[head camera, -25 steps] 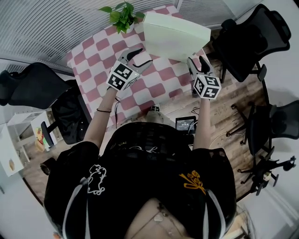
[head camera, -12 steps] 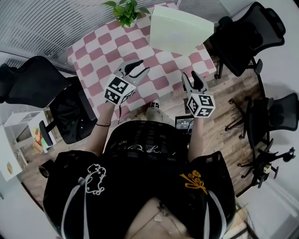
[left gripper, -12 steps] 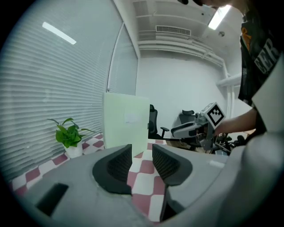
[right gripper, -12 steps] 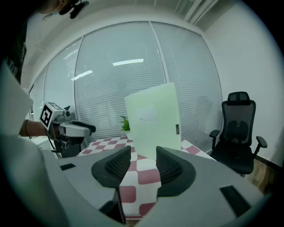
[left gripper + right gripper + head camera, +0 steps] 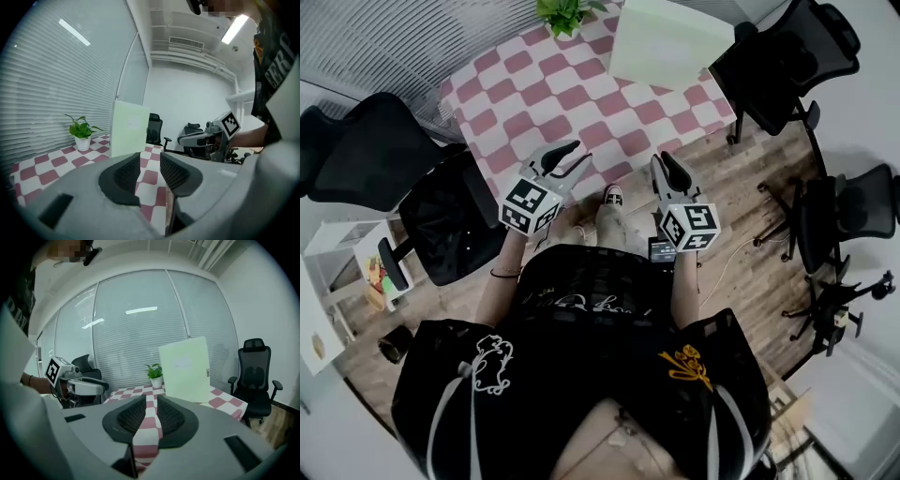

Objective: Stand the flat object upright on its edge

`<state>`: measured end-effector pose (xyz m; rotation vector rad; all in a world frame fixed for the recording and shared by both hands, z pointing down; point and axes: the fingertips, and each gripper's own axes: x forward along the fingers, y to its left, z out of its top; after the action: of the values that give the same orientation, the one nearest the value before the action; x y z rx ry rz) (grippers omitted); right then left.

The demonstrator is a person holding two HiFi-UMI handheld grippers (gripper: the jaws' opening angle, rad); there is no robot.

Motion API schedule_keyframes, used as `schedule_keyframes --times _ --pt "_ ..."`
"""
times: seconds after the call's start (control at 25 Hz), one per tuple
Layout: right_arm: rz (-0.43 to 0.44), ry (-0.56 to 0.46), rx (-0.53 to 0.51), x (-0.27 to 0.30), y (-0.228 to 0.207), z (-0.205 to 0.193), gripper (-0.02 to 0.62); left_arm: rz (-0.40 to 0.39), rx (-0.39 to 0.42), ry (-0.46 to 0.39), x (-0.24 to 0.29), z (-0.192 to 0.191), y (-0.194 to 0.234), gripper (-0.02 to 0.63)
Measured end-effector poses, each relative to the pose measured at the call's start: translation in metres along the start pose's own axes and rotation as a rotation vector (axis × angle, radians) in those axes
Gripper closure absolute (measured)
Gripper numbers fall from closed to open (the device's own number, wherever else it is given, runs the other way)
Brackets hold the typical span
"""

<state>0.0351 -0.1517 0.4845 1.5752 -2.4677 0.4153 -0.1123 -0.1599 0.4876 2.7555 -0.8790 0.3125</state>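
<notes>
The flat object, a pale green board (image 5: 670,42), stands upright on its edge at the far right of the pink-and-white checked table (image 5: 553,84); it also shows as the board (image 5: 129,129) and the board (image 5: 186,369). Both grippers are drawn back off the table's near edge, well short of it. My left gripper (image 5: 581,151) (image 5: 150,161) and my right gripper (image 5: 662,161) (image 5: 151,404) have just been closing. Each now shows only a narrow gap with nothing in it.
A potted plant (image 5: 565,13) stands at the table's far edge, left of the board. Black office chairs (image 5: 773,56) (image 5: 366,155) (image 5: 441,230) surround the table. A shoe (image 5: 614,197) and a small dark device (image 5: 661,248) are on the wooden floor below.
Both grippers let go of the board and pulled back towards the person, off the table. Their jaws narrowed from wide open. The board stays standing on its own.
</notes>
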Motion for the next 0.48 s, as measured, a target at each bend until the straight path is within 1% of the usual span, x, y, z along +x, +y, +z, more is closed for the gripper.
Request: schedule_keyframes --times 0.12,0.2,0.36,0.48 --pt "0.002 -0.013 0.006 -0.018 0.025 -0.003 0.532 -0.019 -0.009 0.004 -0.019 -0.009 -0.013 0.463" --pt "-0.005 -0.002 0.004 -0.030 0.037 -0.008 0.538 -0.038 -0.010 0.015 -0.027 -0.017 -0.024 0.463" --pt "-0.015 0.029 -0.009 -0.047 0.051 -0.015 0.546 -0.083 0.002 0.031 -0.034 -0.028 -0.051 0.463" --pt "-0.001 0.036 -0.030 -0.049 0.059 -0.014 0.548 -0.111 0.007 0.022 -0.036 -0.028 -0.065 0.463"
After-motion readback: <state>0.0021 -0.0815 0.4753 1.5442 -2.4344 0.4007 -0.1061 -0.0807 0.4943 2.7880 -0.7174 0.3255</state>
